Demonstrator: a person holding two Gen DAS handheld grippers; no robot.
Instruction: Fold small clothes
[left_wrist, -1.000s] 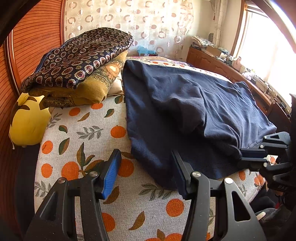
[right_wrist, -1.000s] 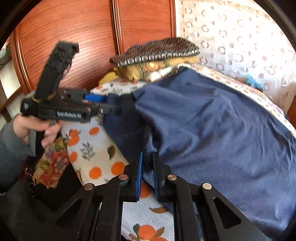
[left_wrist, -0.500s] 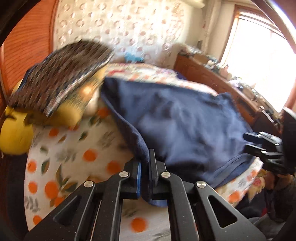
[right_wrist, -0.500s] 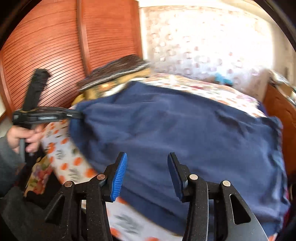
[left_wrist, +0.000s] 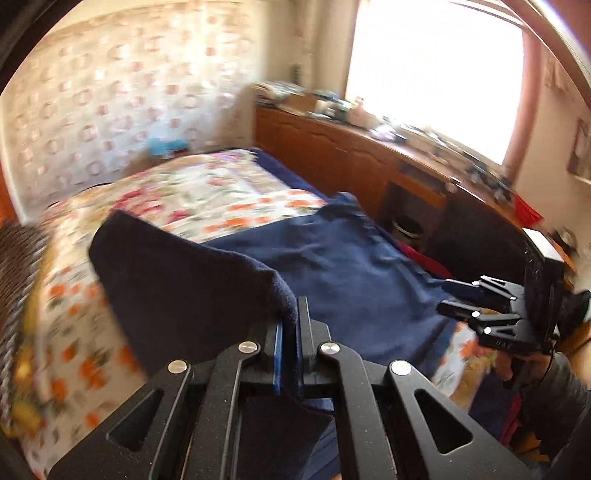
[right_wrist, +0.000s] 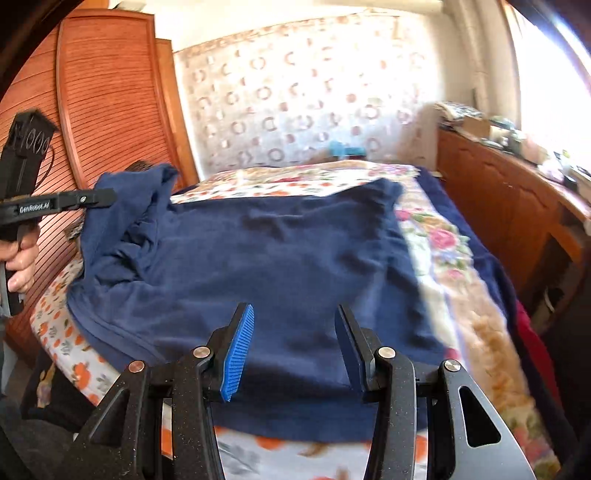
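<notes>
Two grippers work one navy garment (right_wrist: 280, 266) spread on the bed (right_wrist: 436, 236). At far left, the left gripper (left_wrist: 289, 334) has its jaws pressed together on the garment's left edge, which is raised off the bedspread. The cloth runs rightward from that pinch, its long axis across the bed. The right gripper (right_wrist: 293, 343) hovers over the near hem, jaws spread, nothing between them. Judging by this, the lifted edge folds rightward. A wooden counter (right_wrist: 509, 192) lines the right wall under a bright window.

One navy garment (right_wrist: 280, 258) lies on one bed (right_wrist: 436, 236). Two grippers: left gripper (left_wrist: 288, 332), right gripper (right_wrist: 293, 343). One wooden sideboard (left_wrist: 332, 151), one window (left_wrist: 436, 70).
</notes>
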